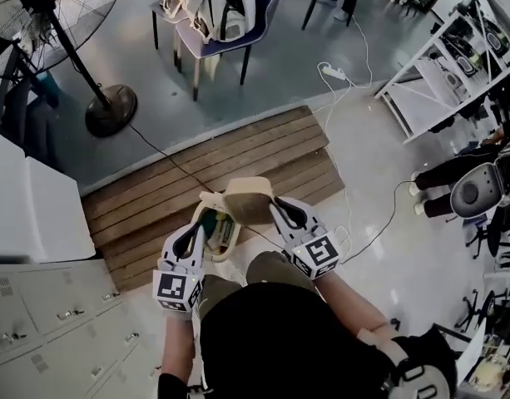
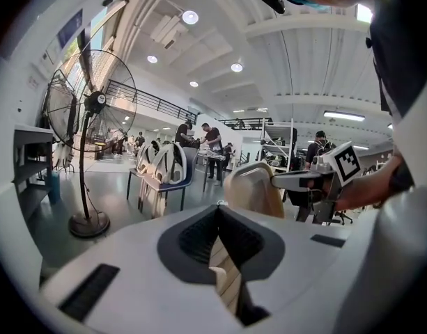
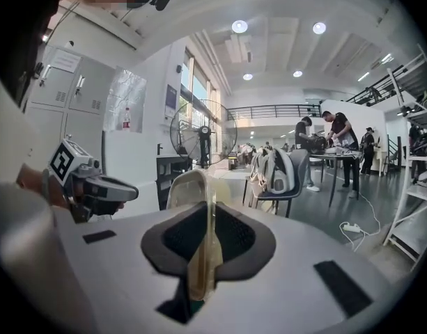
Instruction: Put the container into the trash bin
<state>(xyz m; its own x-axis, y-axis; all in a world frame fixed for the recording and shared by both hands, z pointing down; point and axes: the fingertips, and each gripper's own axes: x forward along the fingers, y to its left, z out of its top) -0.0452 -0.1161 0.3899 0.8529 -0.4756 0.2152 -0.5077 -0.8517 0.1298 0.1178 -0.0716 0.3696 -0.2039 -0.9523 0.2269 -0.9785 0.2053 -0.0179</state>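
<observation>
A beige clamshell container is held open in front of me, above the floor. Its lid stands up, and my right gripper is shut on the lid's thin edge. My left gripper is shut on the rim of the base, which holds greenish remains. In the left gripper view a beige strip sits pinched between the jaws, and the lid rises beyond them with the right gripper on it. The right gripper view shows the left gripper off to the left.
A wooden slat platform lies on the floor below the container. A standing fan is at far left, a chair with white gear behind it. Grey cabinets stand at left, a power strip with cable and white shelving at right.
</observation>
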